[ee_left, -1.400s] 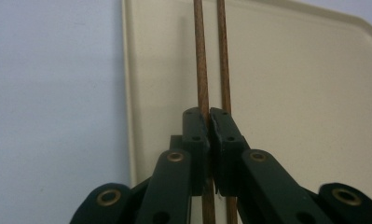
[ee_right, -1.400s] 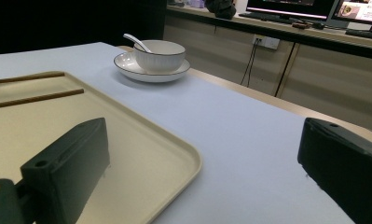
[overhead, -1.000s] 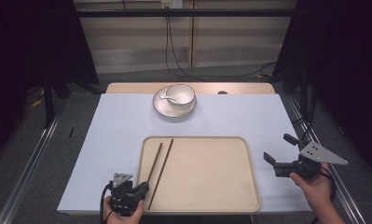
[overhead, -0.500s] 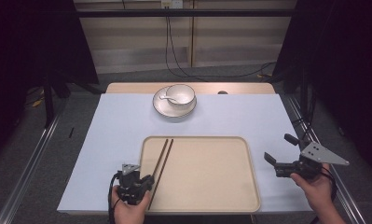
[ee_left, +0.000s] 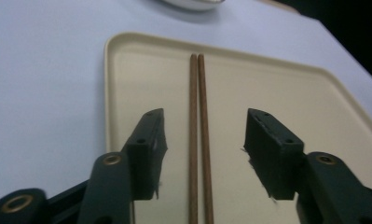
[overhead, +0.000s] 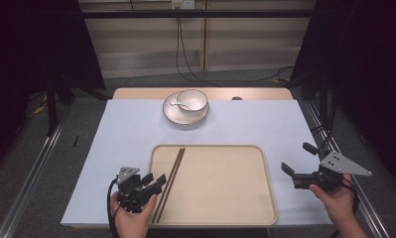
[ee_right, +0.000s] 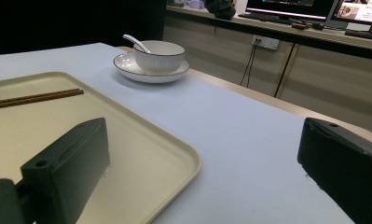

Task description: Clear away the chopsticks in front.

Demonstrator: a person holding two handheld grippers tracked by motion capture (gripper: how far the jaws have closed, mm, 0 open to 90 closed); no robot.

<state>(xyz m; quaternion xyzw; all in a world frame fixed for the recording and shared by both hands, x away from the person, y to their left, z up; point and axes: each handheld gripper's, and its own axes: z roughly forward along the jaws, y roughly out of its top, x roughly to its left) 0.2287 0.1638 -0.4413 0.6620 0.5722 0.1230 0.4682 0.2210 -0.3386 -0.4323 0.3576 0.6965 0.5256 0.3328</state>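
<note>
From the high view, your left gripper (overhead: 155, 181) has slid rightward from the white table cover toward the beige rectangular plastic tray (overhead: 245, 210), and now sits at the tray's near left corner, so you look to be lining up for a pick of the pair of dark brown wooden chopsticks (overhead: 171, 174) rather than gripping yet. Those chopsticks lie side by side along the tray's left part, running from its far edge to its near edge, with your left gripper just left of their near end. Your right gripper (overhead: 299, 161) hangs apart from the tray's right edge, its jaws spread, much where it was. In the left gripper view the jaws stand wide with nothing between them but air, and the chopsticks (ee_left: 199, 140) run straight up the gap, untouched. In the right gripper view the jaws gape, empty, and the chopsticks (ee_right: 34, 98) lie across the tray (ee_right: 174, 154), well apart from them.
</note>
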